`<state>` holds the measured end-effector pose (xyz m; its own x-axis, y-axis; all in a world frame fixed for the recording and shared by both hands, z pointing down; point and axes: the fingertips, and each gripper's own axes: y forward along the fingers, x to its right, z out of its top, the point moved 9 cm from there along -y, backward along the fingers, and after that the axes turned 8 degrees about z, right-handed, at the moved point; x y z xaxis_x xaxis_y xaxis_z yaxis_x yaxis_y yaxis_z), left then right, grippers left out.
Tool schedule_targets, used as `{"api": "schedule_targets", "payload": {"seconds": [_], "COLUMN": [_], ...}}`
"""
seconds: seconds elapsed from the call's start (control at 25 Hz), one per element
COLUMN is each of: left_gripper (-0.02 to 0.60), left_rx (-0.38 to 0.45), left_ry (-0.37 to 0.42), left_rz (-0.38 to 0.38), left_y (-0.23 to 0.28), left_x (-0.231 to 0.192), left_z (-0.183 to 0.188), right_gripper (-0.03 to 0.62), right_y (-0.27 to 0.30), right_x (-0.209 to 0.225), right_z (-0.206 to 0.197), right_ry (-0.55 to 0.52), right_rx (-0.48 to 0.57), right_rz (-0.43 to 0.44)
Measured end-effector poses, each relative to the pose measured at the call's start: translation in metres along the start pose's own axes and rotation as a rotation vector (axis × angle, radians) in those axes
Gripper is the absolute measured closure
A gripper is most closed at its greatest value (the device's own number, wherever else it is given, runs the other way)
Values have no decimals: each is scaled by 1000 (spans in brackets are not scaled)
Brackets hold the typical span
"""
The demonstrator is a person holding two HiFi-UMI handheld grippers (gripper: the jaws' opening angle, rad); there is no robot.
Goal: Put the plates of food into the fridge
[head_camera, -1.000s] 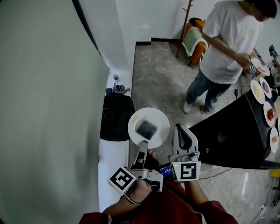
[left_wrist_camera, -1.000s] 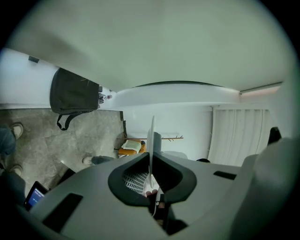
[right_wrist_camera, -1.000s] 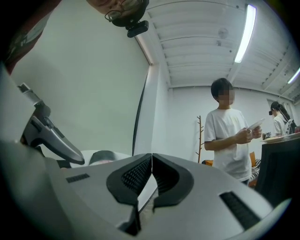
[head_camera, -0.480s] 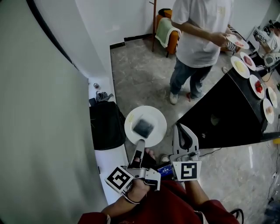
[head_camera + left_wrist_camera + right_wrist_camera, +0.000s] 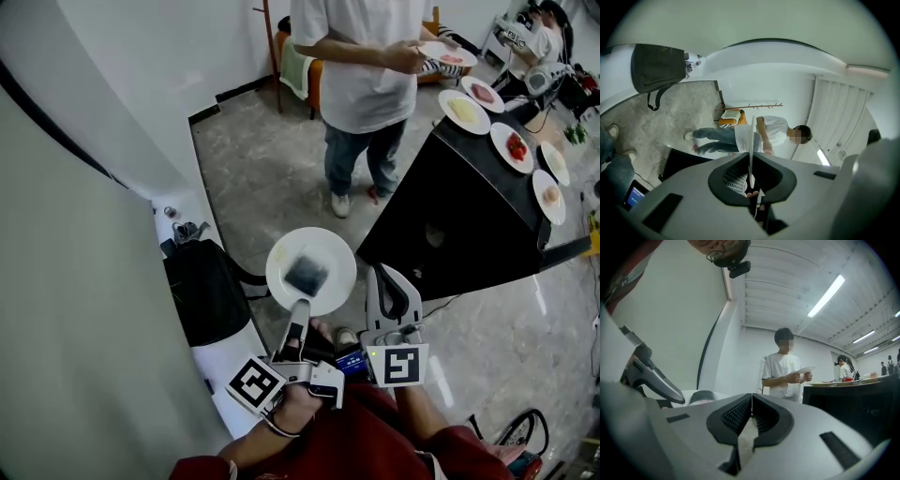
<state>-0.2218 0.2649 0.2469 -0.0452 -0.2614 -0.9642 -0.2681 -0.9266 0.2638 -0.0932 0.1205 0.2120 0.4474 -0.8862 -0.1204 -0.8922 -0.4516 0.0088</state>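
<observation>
A pale wall (image 5: 84,281) fills the left of the head view. To the right stands a black table (image 5: 469,216), with a row of served plates (image 5: 466,111) along its far edge. Beyond it a person in a white T-shirt (image 5: 366,66) holds one more plate. A black bag (image 5: 202,291) sits on a low white unit at near left. No fridge can be picked out with certainty.

Your own plate (image 5: 333,253) hangs over the floor between bag and table, well apart from both. Your left gripper (image 5: 301,312) is clamped on its near rim, and the left gripper view shows the rim edge-on (image 5: 752,140), pinched between narrow jaws. Your right gripper (image 5: 386,274) rides just beside it to the right, jaws together on nothing. A dark square of food (image 5: 307,275) lies near the plate's middle.

The step in hand looks to be the carry. You hold only the rim, so the far side probably wants to droop; keep the wrist flat and turn your body smoothly so the food cannot slide. Your free right gripper is likely the one to open the fridge door. Keep clear of the table corner.
</observation>
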Motion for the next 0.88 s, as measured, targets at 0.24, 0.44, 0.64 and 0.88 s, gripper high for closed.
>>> {"api": "schedule_targets", "payload": {"seconds": [0.24, 0.44, 0.64, 0.88], "left_gripper": [560, 560, 560, 560], "left_rx": [-100, -183, -249, -320], "left_ry": [29, 52, 64, 90], "left_rz": [-13, -1, 0, 7], "left_y": [28, 49, 67, 85], "left_x": [11, 14, 18, 21], "left_z": [-33, -64, -94, -127], "right_gripper": [582, 582, 582, 582], "right_y": [-22, -43, -66, -88], "right_x": [41, 72, 99, 128], "right_z": [-4, -13, -22, -23], "right_ry": [5, 14, 31, 22], "right_rx": [-3, -13, -47, 4], "right_rz": [-118, -207, -278, -347]}}
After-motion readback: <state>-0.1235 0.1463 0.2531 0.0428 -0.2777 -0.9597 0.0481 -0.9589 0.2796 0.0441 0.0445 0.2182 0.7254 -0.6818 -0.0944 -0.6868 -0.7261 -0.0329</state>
